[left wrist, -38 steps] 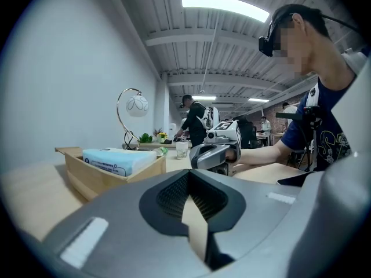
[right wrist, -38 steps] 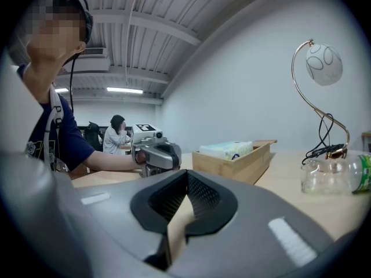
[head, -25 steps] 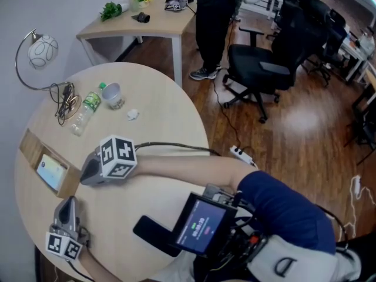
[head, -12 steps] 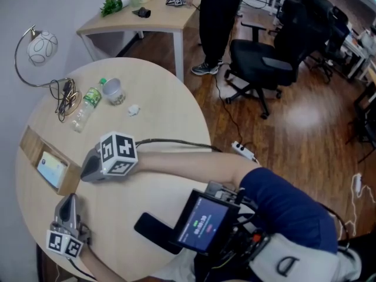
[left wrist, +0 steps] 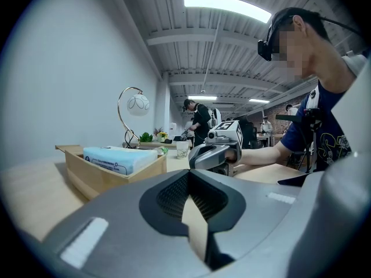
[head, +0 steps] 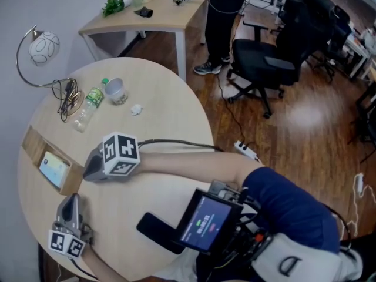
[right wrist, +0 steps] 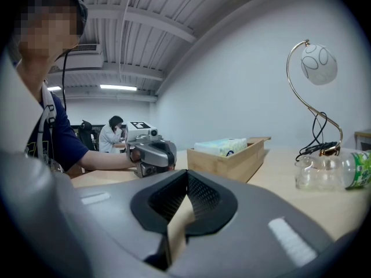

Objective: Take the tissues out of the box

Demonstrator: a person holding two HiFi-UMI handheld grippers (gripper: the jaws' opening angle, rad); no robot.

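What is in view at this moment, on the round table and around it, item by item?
round table: one, light wood, middle of the head view
wooden box: one, light wood, table's left edge
tissue pack: one, pale blue, inside the box
lamp: one, white globe on a gold stem, far left of the table
bottle: one, clear with green cap, lying near the lamp
cup: one, translucent, beside the bottle
crumpled scrap: one, white, right of the cup
desk: one, light wood, beyond the table
office chair: one near, black, more behind
standing person: one, dark clothes, by the desk
left gripper: one, grey, shut and empty, table's near edge
right gripper: one, grey, shut and empty, beside the box
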